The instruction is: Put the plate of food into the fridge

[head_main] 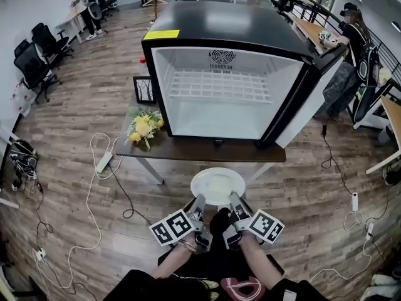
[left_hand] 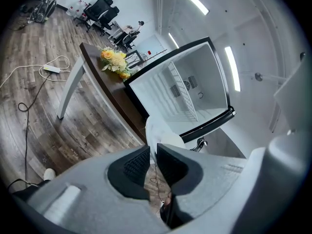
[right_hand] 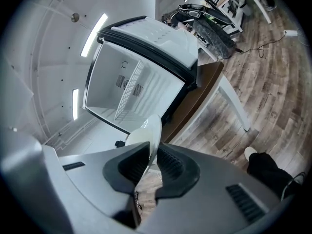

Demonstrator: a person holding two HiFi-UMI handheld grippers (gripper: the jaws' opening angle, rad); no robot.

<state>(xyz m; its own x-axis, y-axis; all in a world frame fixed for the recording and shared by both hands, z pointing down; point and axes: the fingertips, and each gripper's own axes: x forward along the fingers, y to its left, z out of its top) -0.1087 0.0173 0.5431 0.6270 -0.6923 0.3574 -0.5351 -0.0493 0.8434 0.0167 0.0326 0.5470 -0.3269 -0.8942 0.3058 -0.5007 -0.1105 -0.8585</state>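
Head view: the white plate (head_main: 217,185) hangs in the air just short of the brown table (head_main: 188,150), facing the open mini fridge (head_main: 222,93) that stands on it. The 2 grippers hold the plate's near rim, the left gripper (head_main: 199,207) at one side and the right gripper (head_main: 233,205) at the other. A yellow flower bunch (head_main: 144,128) lies on the table's left end.

Left gripper view: the jaws are clenched on the plate's edge, with the fridge interior beyond.

Right gripper view: the jaws grasp the plate's rim likewise.
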